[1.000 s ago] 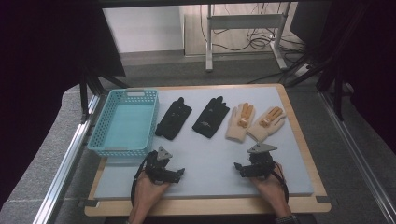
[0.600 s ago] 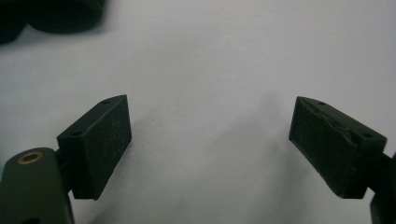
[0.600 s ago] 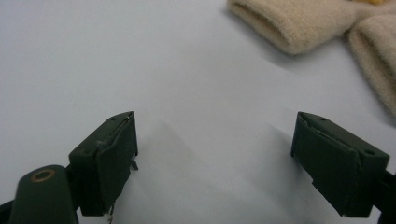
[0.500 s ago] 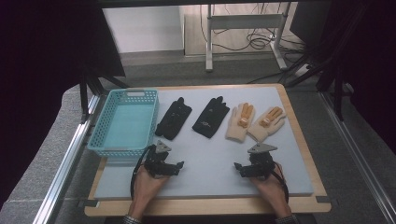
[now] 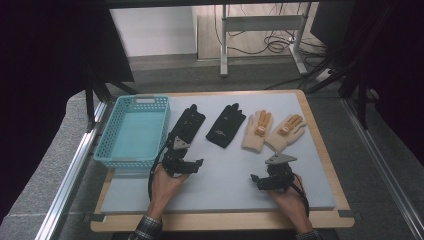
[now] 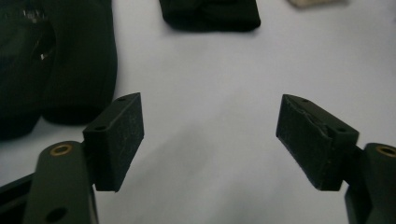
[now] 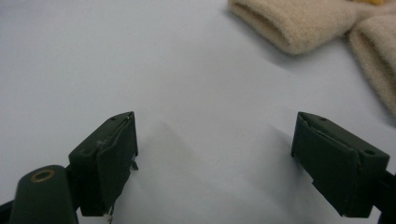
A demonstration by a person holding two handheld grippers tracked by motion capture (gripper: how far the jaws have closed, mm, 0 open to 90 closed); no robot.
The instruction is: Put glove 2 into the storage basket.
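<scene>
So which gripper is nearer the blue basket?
Left. The left gripper hovers just off the blue basket's near right corner; the right gripper sits far across the mat.

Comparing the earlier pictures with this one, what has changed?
The left hand-held gripper moved forward toward the nearest black glove, its jaws closing somewhat with nothing between them. Nothing was grasped or released. The right hand-held gripper, open, the other black glove, both beige gloves and the blue basket stayed put.
</scene>
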